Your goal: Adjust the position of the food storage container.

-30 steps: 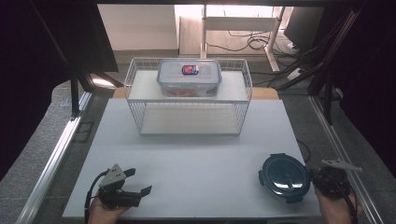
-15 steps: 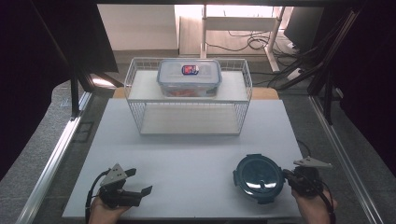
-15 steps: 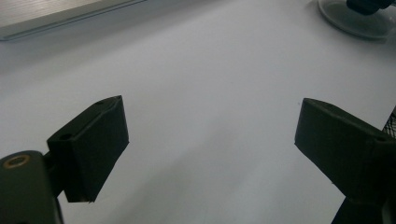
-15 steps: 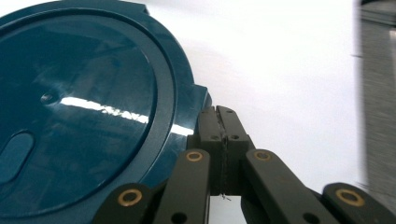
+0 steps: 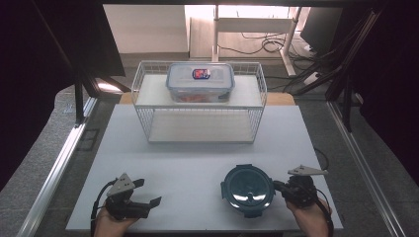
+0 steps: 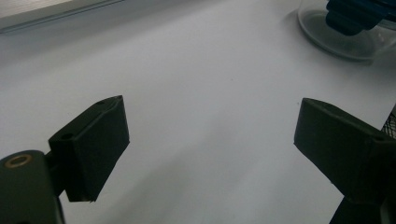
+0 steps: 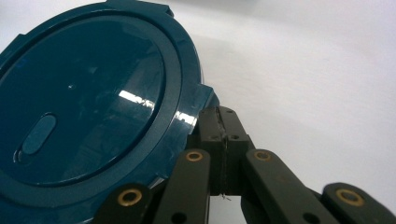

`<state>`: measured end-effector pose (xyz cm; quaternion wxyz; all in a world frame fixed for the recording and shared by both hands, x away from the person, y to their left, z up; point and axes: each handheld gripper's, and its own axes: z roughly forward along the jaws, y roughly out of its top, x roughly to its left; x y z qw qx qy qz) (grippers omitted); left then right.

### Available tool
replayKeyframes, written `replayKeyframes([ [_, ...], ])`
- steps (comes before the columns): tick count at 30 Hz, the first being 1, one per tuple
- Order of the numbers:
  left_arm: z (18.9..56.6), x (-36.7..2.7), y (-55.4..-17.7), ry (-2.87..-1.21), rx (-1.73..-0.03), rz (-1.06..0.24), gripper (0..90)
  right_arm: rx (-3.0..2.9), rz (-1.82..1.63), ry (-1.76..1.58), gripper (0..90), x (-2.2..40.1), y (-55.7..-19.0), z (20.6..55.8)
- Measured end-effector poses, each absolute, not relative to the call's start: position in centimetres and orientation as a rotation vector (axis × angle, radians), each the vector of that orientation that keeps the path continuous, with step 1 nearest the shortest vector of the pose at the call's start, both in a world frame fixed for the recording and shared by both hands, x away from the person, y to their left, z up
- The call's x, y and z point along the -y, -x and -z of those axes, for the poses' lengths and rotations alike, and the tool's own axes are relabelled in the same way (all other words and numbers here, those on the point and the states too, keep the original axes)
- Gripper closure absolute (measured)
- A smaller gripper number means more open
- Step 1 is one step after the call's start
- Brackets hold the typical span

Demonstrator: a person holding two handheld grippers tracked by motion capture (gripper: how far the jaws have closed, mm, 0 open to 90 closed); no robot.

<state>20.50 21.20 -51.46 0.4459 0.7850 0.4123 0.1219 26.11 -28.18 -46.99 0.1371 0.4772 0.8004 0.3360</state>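
A round glass container with a dark blue lid (image 5: 247,190) (image 7: 88,116) stands on the white board near its front edge, right of centre. My right gripper (image 5: 276,186) (image 7: 222,114) is shut, its joined tips resting against a tab on the lid's right rim, with nothing held between them. At the front left my left gripper (image 5: 149,192) (image 6: 210,135) lies low over the board, open and empty. The left gripper view catches the round container (image 6: 345,32) far off at its top right.
A white wire basket (image 5: 197,126) stands at the back middle of the white board (image 5: 197,158). A clear rectangular lidded box (image 5: 200,81) sits on its upper shelf. Dark frame posts and rails run along both sides of the board.
My right gripper has slid left along the front of the board, and the round container has moved left with it. The left gripper has stayed put.
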Motion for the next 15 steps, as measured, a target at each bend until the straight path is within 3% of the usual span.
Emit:
replayKeyframes([
  [6,51.4,-21.1,-20.5,-1.946,-1.011,-0.281,14.6,-2.362,-1.011,-1.350,89.3,26.6,-26.2,47.2],
  [15,51.4,-19.9,-20.3,-2.008,-0.944,-0.215,35.2,-2.454,-1.025,-1.268,89.2,24.3,-25.7,47.4],
])
